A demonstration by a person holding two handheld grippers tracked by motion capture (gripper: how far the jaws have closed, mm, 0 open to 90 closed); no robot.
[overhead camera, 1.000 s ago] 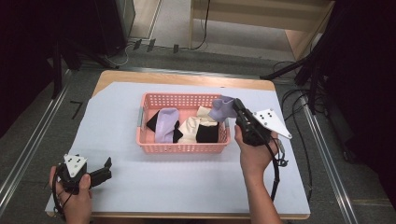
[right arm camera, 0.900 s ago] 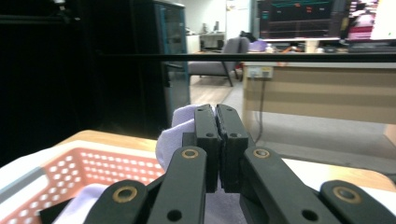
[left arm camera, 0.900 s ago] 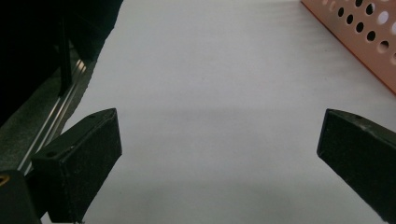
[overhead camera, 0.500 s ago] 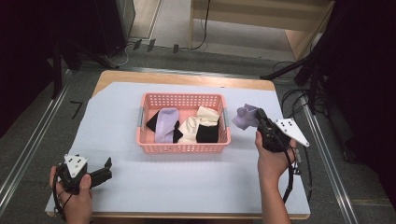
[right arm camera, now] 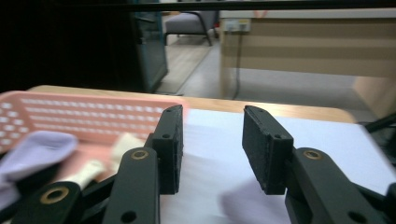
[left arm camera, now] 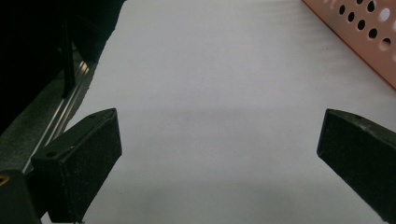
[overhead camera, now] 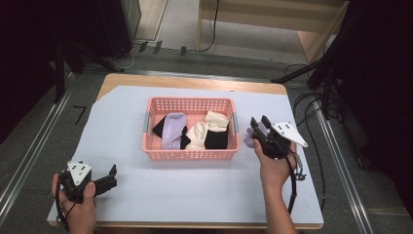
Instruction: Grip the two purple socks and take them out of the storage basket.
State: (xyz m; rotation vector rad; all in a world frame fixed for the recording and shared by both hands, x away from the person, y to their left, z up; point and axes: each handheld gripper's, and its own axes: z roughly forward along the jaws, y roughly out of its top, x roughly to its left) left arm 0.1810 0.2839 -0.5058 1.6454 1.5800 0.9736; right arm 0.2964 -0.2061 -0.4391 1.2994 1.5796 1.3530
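The right gripper (overhead camera: 259,122) hovers just right of the pink basket (overhead camera: 190,154), jaws parted and empty, with a lilac sock (overhead camera: 249,139) on the white sheet (overhead camera: 195,190) beneath it: the unloading step, judged mid-release. Next comes a reach back into the basket, where a lilac sock, cream socks (overhead camera: 207,127) and black socks (overhead camera: 215,139) remain. The left gripper (overhead camera: 111,176) rests wide open at the near left.
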